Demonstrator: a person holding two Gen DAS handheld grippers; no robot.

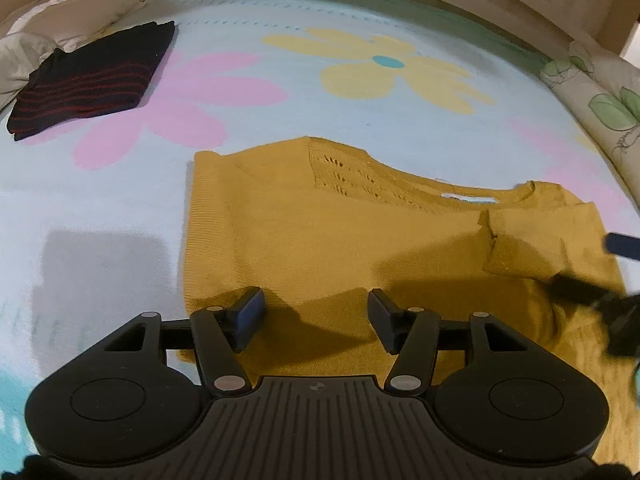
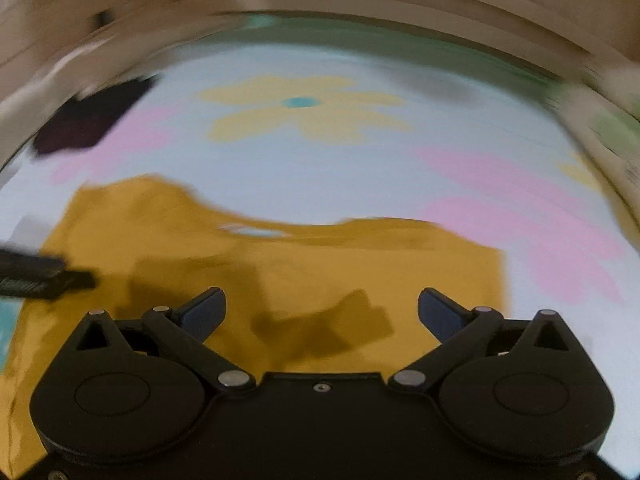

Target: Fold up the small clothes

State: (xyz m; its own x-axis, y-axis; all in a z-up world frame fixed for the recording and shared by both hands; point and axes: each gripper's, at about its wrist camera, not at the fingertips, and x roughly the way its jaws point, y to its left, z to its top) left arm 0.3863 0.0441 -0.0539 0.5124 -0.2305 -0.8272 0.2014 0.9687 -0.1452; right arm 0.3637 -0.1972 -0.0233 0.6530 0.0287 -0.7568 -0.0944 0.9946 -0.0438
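- Mustard knit sweater [image 1: 332, 240]: lies flat on the bed, directly ahead of and beneath both claws. The body is a plain fine knit; a panel of openwork eyelets runs below the neckline, and a ribbed band edges the side to the left of the left claw.
- Neck opening [image 1: 464, 197]: a narrow slit through which the pale sheet shows, far ahead and to the right of the left claw.
- Sleeve [image 1: 532, 240]: folded inward across the body, its cuff lying on the sweater's front, ahead and right of the left claw.
- Left claw [image 1: 316, 312]: jaws spread wide, holding nothing, poised over the near edge of the sweater.
- Right claw [image 2: 322, 312]: jaws spread wide and empty, above the sweater's near portion; this view is motion-blurred, so fabric detail is lost.
- Flower-print sheet [image 1: 280, 128]: pale blue with pink and yellow blooms, covering the bed under the sweater.
- Folded dark garment with red stripes [image 1: 92, 80]: far ahead and to the left of the left claw, well apart from the sweater.
- Leaf-print pillow [image 1: 600, 96]: far right, at the bed's edge.
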